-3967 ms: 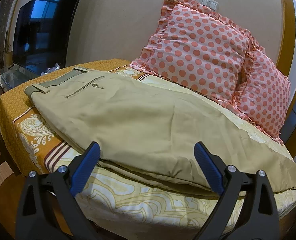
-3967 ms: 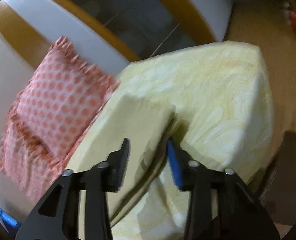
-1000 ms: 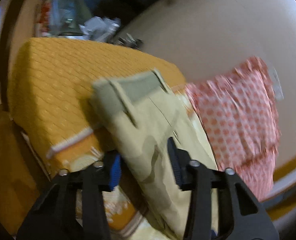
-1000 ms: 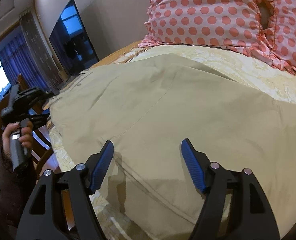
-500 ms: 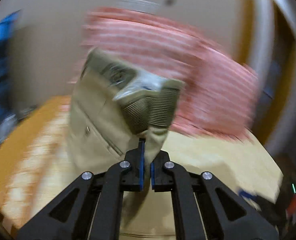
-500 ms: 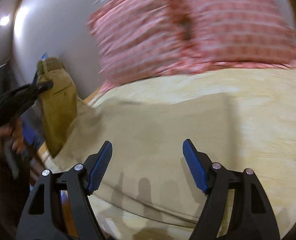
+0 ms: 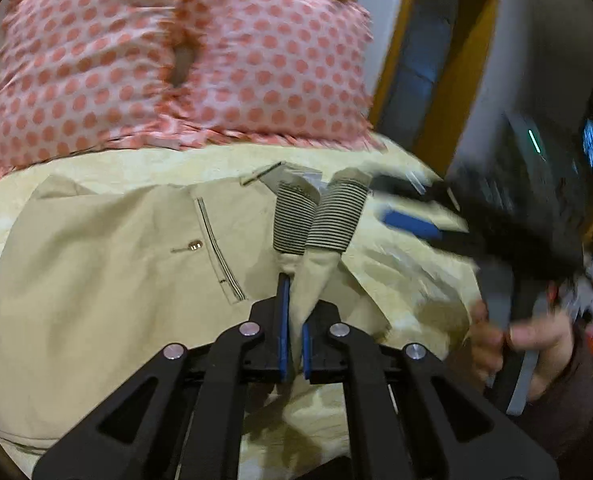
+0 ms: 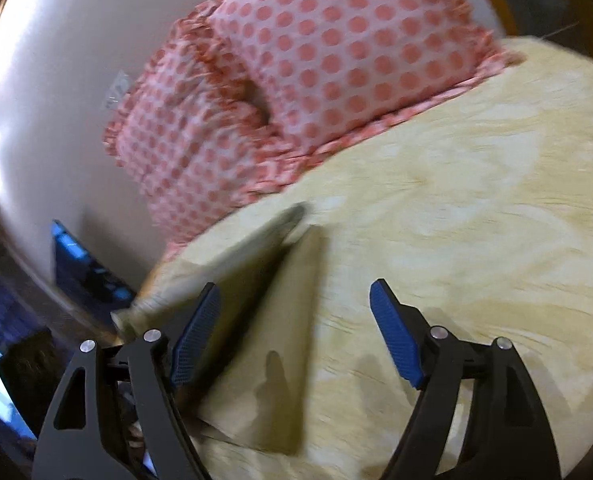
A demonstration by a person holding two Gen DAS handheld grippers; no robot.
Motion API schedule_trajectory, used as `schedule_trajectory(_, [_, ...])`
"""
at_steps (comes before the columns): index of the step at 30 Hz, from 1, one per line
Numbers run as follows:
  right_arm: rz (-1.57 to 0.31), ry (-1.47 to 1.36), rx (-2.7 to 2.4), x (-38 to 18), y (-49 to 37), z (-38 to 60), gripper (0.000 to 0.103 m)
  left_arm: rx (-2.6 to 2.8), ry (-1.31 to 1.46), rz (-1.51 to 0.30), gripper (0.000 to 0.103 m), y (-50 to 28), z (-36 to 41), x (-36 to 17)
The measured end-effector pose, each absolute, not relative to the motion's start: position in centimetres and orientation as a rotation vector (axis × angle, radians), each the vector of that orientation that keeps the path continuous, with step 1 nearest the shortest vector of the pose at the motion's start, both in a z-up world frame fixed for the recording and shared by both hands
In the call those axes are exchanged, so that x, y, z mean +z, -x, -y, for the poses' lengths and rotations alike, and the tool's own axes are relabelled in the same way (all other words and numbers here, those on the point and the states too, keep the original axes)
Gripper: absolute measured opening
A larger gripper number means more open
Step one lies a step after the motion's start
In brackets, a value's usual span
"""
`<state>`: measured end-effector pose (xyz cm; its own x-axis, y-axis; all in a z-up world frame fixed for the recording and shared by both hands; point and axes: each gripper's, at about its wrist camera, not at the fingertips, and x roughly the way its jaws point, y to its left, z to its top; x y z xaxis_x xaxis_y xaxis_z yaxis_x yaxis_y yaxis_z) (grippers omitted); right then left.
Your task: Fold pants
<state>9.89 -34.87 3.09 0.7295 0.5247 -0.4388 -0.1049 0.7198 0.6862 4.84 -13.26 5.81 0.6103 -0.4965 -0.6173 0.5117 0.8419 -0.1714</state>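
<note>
On the bed with the pale yellow patterned cover (image 8: 476,208), in front of two pink pillows with red dots (image 7: 176,60), lie the beige cotton pants (image 7: 96,280), spread flat with the welt pocket and its small metal button facing up. The left gripper (image 7: 292,332) has its jaws closed tight on a pinch of the beige cloth just below the waistband, so the grey striped inner lining (image 7: 316,216) stands up above the blue pads. The right gripper (image 8: 292,336) is held by a hand at the right side of the left view; its jaws stand wide open and hold nothing, above the cover and beside an edge of the pants. I think the cloth is light, soft and without stiffness, so it will sag and wrinkle when it is lifted from one point only. The thick waistband and the hems seem the best places to hold, because the layers there are firm and will not slip easily from the pads.
</note>
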Motion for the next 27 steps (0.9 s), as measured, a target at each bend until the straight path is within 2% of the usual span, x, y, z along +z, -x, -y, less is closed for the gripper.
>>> schedule_trajectory(3, [-0.767,-0.679,0.378,2.3,-12.6,33.5,0.078,-0.589,-0.084,-0.784,0.010,-4.2,14.5,3.8])
schedule_trajectory(4, [-0.790,-0.659,0.368,2.2,-12.9,33.0,0.076,-0.608,-0.066,-0.782,0.016,-3.9,13.8,4.1])
schedule_trajectory(6, [-0.833,-0.597,0.373,1.9,-13.8,31.9,0.073,-0.654,0.008,-0.768,0.050,-3.2,10.9,5.9])
schedule_trajectory(8, [-0.868,-0.548,0.368,1.4,-14.3,31.1,0.061,-0.611,0.075,-0.686,0.057,-2.8,6.7,8.3])
schedule_trajectory(10, [-0.894,-0.534,0.383,0.8,-14.6,30.5,0.059,-0.498,0.107,-0.639,0.064,-3.9,2.7,9.9])
schedule_trajectory(14, [-0.885,-0.524,0.421,0.5,-14.9,29.9,0.048,-0.273,0.220,-0.723,0.063,-9.8,-5.9,9.4])
schedule_trajectory(16, [-0.877,-0.541,0.458,0.6,-15.0,29.9,0.046,-0.247,0.283,-0.789,0.063,-11.8,-8.6,8.2])
schedule_trajectory(23, [-0.921,-0.596,0.504,-0.1,-16.7,30.5,0.045,-0.369,0.320,-0.999,0.066,-17.9,-8.2,4.0])
schedule_trajectory(24, [-0.929,-0.584,0.520,-0.2,-16.8,30.4,0.040,-0.378,0.317,-0.999,0.068,-18.4,-8.1,3.8])
schedule_trajectory(25, [-0.935,-0.601,0.544,-0.4,-16.9,30.5,0.024,-0.394,0.326,-0.992,0.068,-19.0,-8.0,3.9])
schedule_trajectory(26, [-0.939,-0.637,0.562,-0.7,-17.1,30.7,0.021,-0.414,0.356,-0.994,0.061,-19.4,-8.2,3.8])
schedule_trajectory(27, [-0.943,-0.666,0.576,-0.8,-17.3,30.9,0.019,-0.421,0.392,-1.004,0.034,-19.9,-8.6,3.6])
